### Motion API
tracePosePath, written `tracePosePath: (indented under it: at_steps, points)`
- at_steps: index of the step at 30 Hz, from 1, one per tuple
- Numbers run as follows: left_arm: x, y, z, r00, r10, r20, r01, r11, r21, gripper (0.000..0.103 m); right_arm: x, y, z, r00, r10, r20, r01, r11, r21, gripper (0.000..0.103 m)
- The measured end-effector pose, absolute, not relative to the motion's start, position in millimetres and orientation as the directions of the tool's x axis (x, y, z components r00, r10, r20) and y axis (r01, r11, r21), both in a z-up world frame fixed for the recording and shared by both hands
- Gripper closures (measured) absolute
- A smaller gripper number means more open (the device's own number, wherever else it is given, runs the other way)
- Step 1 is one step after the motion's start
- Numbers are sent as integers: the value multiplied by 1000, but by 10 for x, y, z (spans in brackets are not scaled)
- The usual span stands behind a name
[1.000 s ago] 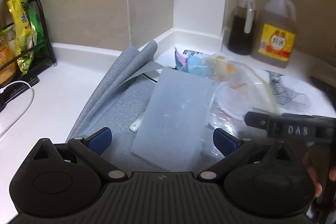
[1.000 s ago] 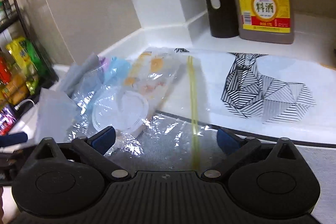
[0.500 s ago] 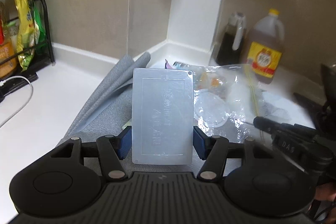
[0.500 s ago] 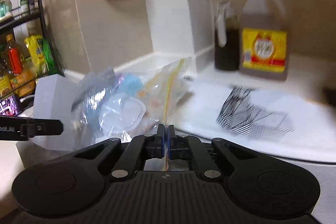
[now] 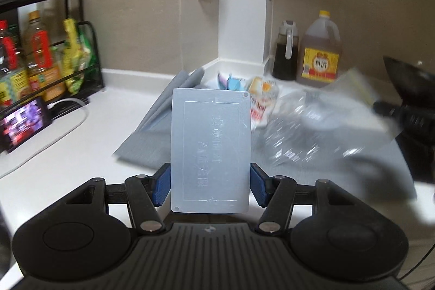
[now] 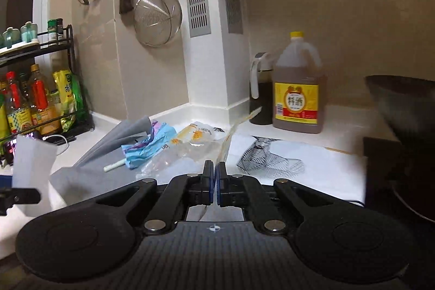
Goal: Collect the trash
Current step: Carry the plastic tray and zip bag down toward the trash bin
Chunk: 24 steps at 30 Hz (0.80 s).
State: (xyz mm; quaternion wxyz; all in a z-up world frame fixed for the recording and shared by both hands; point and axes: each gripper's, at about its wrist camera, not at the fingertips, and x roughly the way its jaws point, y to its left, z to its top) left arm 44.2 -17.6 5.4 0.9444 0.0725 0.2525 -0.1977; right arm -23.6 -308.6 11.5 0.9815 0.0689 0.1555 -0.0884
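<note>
My left gripper (image 5: 210,186) is shut on a pale translucent plastic lid (image 5: 210,148) and holds it upright above the counter; the lid also shows at the left of the right wrist view (image 6: 32,170). My right gripper (image 6: 214,181) is shut on the edge of a clear zip bag (image 6: 225,143) with a yellow strip, lifted off the counter; the bag appears blurred in the left wrist view (image 5: 320,127). A blue crumpled wrapper (image 6: 148,144), an orange-printed clear wrapper (image 6: 195,136) and a white stick (image 6: 115,166) lie on the grey mat (image 6: 119,135).
A cooking-wine jug (image 6: 297,97) and a dark sauce bottle (image 6: 259,94) stand at the back. A black rack of bottles (image 5: 40,59) and a phone (image 5: 24,122) stand left. A dark wok (image 6: 402,110) is right. A white mat with a black line drawing (image 6: 274,161) lies there.
Both grippers went from open to shut, the left on the lid and the right on the zip bag. Both have since lifted and pulled back from the counter.
</note>
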Motion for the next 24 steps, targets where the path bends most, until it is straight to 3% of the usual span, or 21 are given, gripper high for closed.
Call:
tracePosePath:
  at_steps: [5, 12, 24]
  points:
    - [16, 137, -78, 787, -309, -534, 382, 924, 29, 38, -674, -3140, 181, 936, -171, -306, 230, 958, 168, 101]
    - [-425, 370, -220, 776, -205, -597, 321, 943, 93, 38, -942, -2947, 350, 949, -144, -282, 181, 977, 109, 101]
    - [-804, 661, -372, 743, -176, -645, 266, 963, 43, 38, -1221, -2143, 413, 944, 67, -324, -64, 998, 20, 101]
